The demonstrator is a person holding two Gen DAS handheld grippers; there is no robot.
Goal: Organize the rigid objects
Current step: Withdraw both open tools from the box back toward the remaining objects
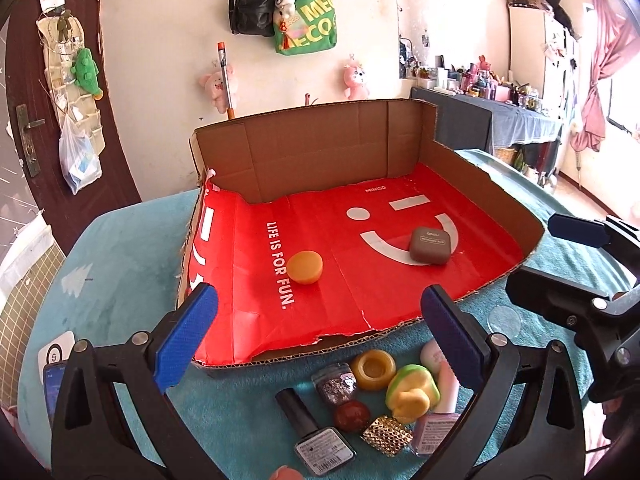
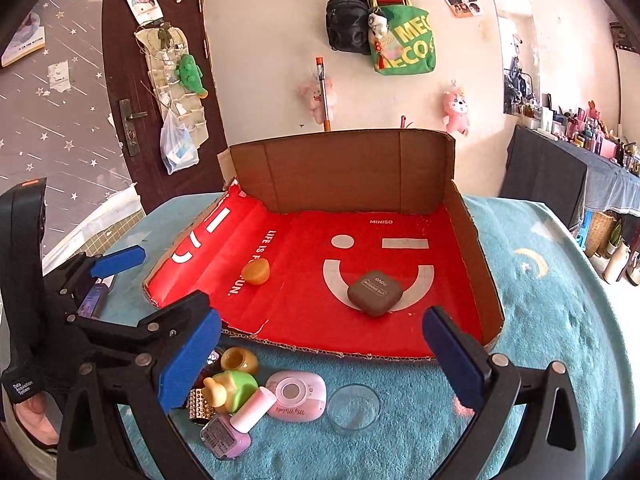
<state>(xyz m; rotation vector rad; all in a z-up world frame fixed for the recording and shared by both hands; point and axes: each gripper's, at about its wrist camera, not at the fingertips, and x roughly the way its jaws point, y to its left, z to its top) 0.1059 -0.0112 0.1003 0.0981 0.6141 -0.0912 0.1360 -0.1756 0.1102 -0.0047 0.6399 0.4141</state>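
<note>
Each gripper [image 1: 320,340] has black plastic arms, silver screws and blue ribbed pads [image 2: 190,360].

Box liner [image 1: 360,280]: "MINISO", "LIFE IS FOR FUN."; pink case [image 2: 298,396]: "My Melody"

We see orange thing [image 1: 285,473] cut off at 6 o'clock edge, left view. Studded gold piece [image 2: 196,400] half hidden behind tongs pad. Dresser bottles [image 1: 484,82] too small to tell.
</note>
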